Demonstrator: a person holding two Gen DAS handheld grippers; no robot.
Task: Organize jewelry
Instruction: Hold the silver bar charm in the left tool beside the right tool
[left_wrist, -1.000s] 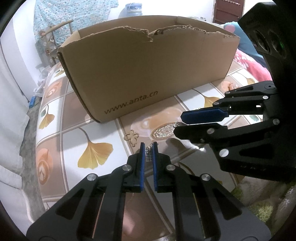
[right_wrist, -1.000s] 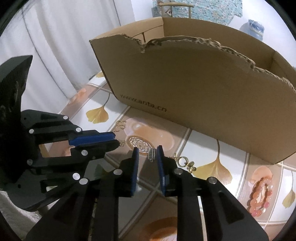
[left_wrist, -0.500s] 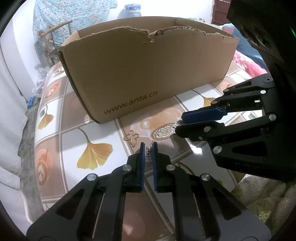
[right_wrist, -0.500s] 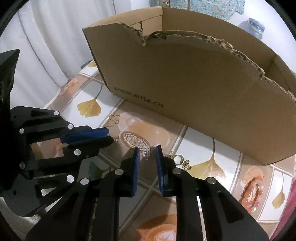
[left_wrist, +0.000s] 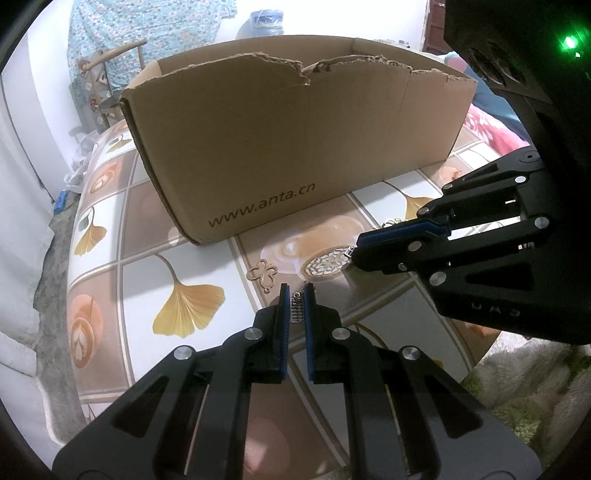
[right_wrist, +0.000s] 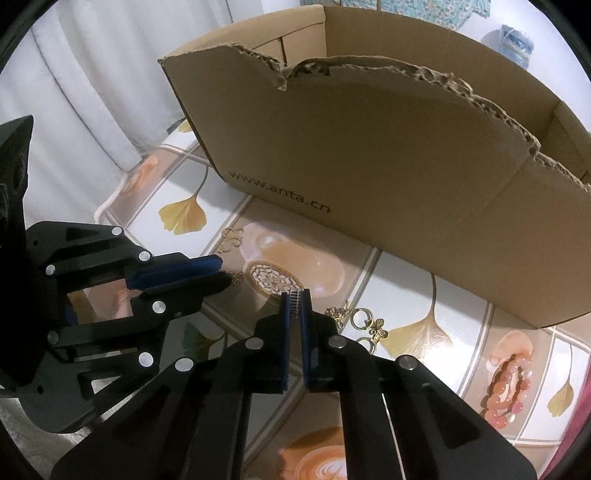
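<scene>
My left gripper (left_wrist: 297, 295) is shut on one end of a thin silver chain bracelet (left_wrist: 296, 309). My right gripper (right_wrist: 295, 298) is shut on the other end of the same bracelet (right_wrist: 295, 300). In the left wrist view the right gripper (left_wrist: 356, 248) stands to the right, with a bit of the chain at its tip. In the right wrist view the left gripper (right_wrist: 221, 271) stands to the left. Both are held just above the table, in front of the open cardboard box (left_wrist: 295, 147), which also shows in the right wrist view (right_wrist: 388, 166).
A gold clover-shaped piece (left_wrist: 263, 272) lies on the patterned tablecloth (left_wrist: 147, 266) left of the left gripper. Bronze butterfly charms with rings (right_wrist: 364, 325) and an orange bead bracelet (right_wrist: 508, 384) lie to the right. The table edge and a rug (left_wrist: 528, 398) are at lower right.
Both grippers have moved closer to the box and a little higher. The right gripper's jaws have closed tighter on the chain. The left gripper's hold is unchanged.
</scene>
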